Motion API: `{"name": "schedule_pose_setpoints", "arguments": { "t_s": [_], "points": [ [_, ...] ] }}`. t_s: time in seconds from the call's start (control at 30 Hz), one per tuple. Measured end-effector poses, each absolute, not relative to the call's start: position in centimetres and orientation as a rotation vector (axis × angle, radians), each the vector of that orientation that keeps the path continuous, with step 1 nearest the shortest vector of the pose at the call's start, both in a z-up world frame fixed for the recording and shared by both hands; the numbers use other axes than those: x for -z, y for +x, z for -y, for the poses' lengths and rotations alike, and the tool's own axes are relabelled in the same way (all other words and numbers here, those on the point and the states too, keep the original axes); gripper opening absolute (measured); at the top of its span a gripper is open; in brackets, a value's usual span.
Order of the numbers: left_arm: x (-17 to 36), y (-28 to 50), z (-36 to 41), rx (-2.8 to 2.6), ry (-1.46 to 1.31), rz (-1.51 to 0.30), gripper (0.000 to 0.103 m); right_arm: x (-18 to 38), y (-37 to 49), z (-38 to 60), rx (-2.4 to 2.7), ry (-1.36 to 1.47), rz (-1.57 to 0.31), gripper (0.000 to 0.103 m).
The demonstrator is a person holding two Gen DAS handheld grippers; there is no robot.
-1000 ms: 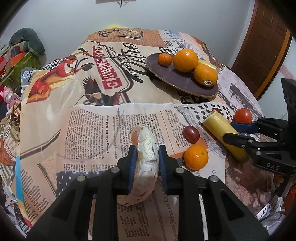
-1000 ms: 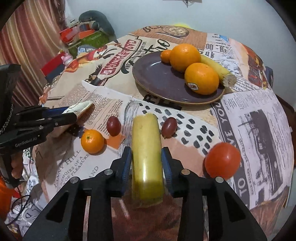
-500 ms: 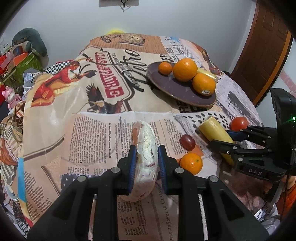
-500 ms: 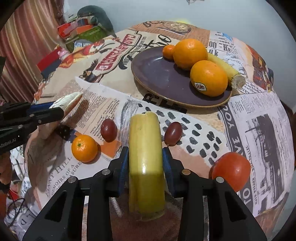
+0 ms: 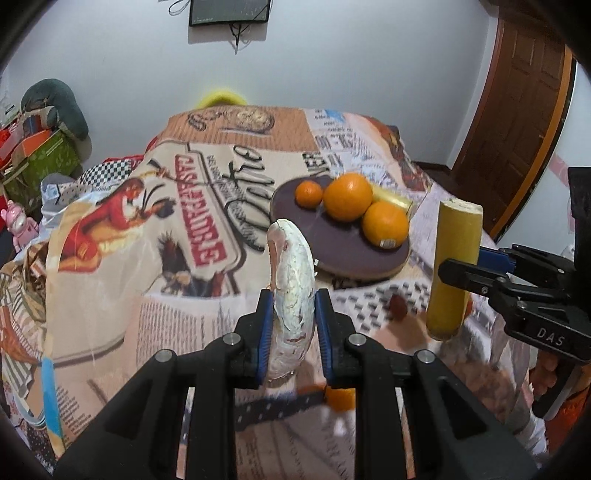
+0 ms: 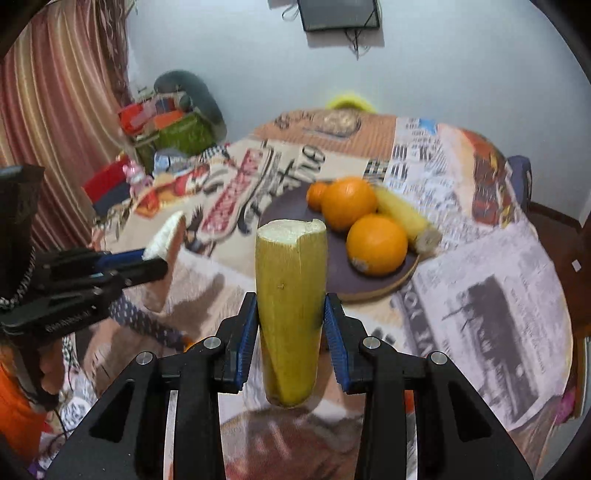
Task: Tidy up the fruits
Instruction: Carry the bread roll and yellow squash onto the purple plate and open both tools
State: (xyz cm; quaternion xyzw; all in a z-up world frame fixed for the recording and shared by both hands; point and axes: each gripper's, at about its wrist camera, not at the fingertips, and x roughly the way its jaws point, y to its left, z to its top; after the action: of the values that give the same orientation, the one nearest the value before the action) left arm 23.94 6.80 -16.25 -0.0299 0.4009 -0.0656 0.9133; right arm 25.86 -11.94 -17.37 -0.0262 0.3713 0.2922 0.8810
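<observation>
- Left gripper [image 5: 291, 325], lower centre of the left wrist view: pinched on a pale curved fruit piece [image 5: 293, 273]; blue pads pressed to both its flanks; piece upright, tip reaching toward the plate rim in the picture; seen again at middle left of the right wrist view [image 6: 164, 236], clear of the cloth.
- Right gripper [image 6: 290, 332], lower centre of the right wrist view: clamped on a yellow banana half [image 6: 290, 295]; cut end uppermost, pale and ragged; lower end hung below the pads; same half at right of the left wrist view [image 5: 454, 266], upright, clear of the table.
- Dark purple plate [image 6: 343, 280], centre of both views, on the printed tablecloth [image 5: 110, 280]; loaded with two large oranges [image 6: 349, 203] [image 6: 376, 243], one small mandarin [image 6: 317, 195] at upper left of the pile, one banana piece [image 6: 406, 221] along the right rim, touching the oranges.
- Dark grape [image 5: 397, 306], blurred, on the cloth between the two grippers in the left wrist view; below the plate.
- Small mandarin [image 5: 341, 398], lower centre of the left wrist view, partly hidden behind the left gripper's finger.
- Wall screen [image 5: 229, 11], top of frame; wooden door [image 5: 517, 122], upper right; striped curtain [image 6: 55, 110], upper left of the right wrist view.
</observation>
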Motion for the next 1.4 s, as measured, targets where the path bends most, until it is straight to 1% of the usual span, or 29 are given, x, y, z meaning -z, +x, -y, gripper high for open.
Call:
{"name": "schedule_pose_setpoints", "arguments": {
  "t_s": [0.27,0.43,0.9,1.13,1.4],
  "points": [
    [14.6,27.6,-6.0,0.15,-0.07,-0.779,0.022,16.2,28.2,11.7,-0.59,-0.05,-0.723,0.032],
    [14.5,29.9,-5.9,0.154,-0.081,-0.77,0.022,16.2,29.7,11.3,-0.587,-0.058,-0.71,0.032],
    [17.4,36.3,-5.9,0.178,-0.132,-0.812,0.022,18.4,34.5,8.4,-0.616,-0.123,-0.746,0.032],
    [18.3,38.0,-5.8,0.186,-0.138,-0.821,0.022,19.9,35.4,7.7,-0.627,-0.147,-0.775,0.033],
    [18.8,38.7,-5.6,0.195,-0.154,-0.835,0.022,20.4,35.9,7.7,-0.629,-0.154,-0.786,0.033]
  ]
}}
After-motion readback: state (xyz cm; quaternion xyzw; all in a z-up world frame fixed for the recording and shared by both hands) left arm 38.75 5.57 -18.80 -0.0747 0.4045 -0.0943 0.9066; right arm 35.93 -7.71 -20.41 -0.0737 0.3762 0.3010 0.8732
